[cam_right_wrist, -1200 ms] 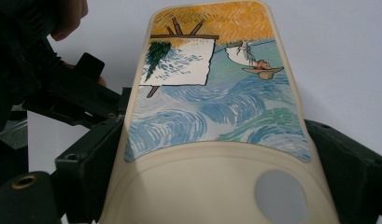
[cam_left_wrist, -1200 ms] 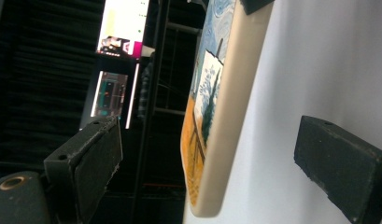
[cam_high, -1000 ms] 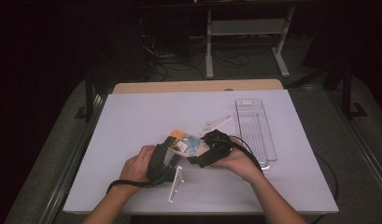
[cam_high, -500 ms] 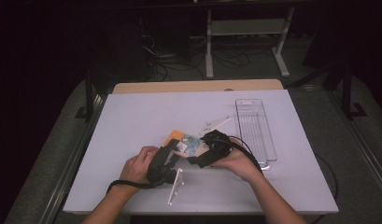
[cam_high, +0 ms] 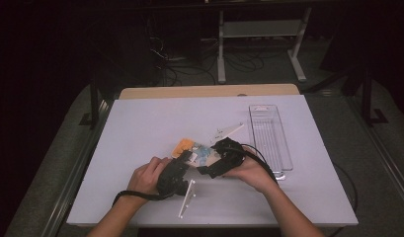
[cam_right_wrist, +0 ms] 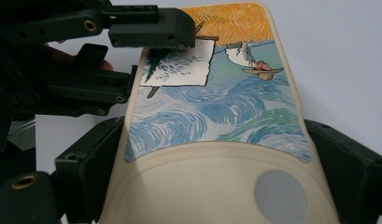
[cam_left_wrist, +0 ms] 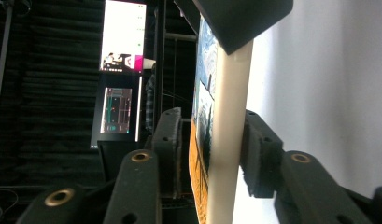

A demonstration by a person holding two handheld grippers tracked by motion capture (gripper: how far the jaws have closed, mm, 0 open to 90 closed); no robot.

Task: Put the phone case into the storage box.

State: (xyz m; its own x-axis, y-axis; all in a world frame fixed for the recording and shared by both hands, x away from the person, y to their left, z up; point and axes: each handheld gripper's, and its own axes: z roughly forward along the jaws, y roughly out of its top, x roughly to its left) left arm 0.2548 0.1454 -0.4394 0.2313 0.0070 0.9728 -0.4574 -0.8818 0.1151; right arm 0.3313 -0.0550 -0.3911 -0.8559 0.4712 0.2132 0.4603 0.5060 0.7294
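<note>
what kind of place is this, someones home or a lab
Most likely a lab or recording studio, not a home. A white work table stands in a dark room, loose cables trail over the floor beyond it by a metal stand, and lit monitor screens glow against black padded walls.

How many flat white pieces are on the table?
2. One white piece is near the front edge, beside the left gripper. The other white piece lies behind the right gripper, left of the clear tray. More may be hidden under the grippers.
</note>
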